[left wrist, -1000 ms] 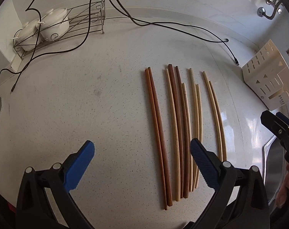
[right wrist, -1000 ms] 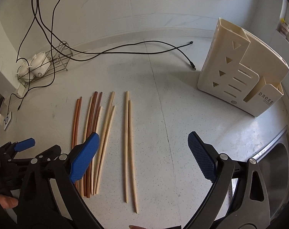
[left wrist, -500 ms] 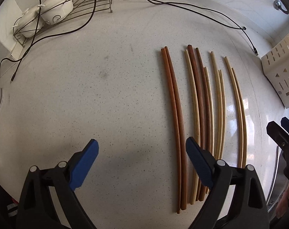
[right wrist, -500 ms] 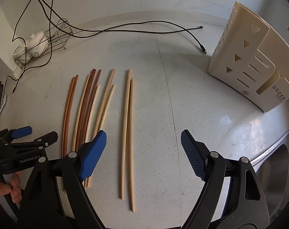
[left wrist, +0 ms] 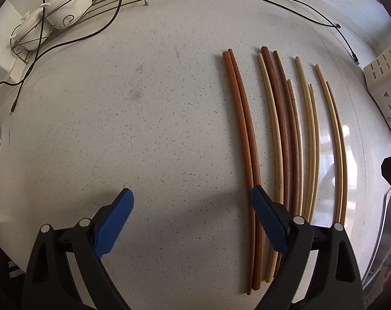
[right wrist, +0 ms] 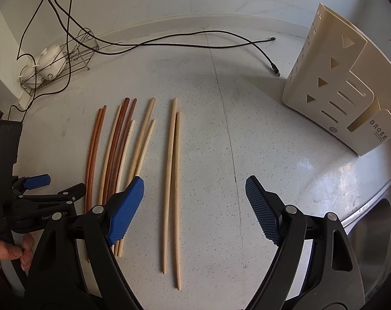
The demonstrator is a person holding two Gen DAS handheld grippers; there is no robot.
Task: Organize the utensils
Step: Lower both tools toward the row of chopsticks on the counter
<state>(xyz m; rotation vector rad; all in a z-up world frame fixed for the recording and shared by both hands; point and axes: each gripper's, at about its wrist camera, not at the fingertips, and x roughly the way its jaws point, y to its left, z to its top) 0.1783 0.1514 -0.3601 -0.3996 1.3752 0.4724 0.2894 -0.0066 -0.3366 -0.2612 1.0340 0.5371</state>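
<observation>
Wooden chopsticks (right wrist: 172, 170), reddish-brown and pale, lie side by side on the speckled white worktop (right wrist: 221, 134). The left tool (left wrist: 192, 201) and right tool (right wrist: 194, 190) both hang above them, fingers apart, gripping nothing. A cream perforated plastic utensil holder (right wrist: 335, 95) marked "DROEE" stands well apart.
</observation>
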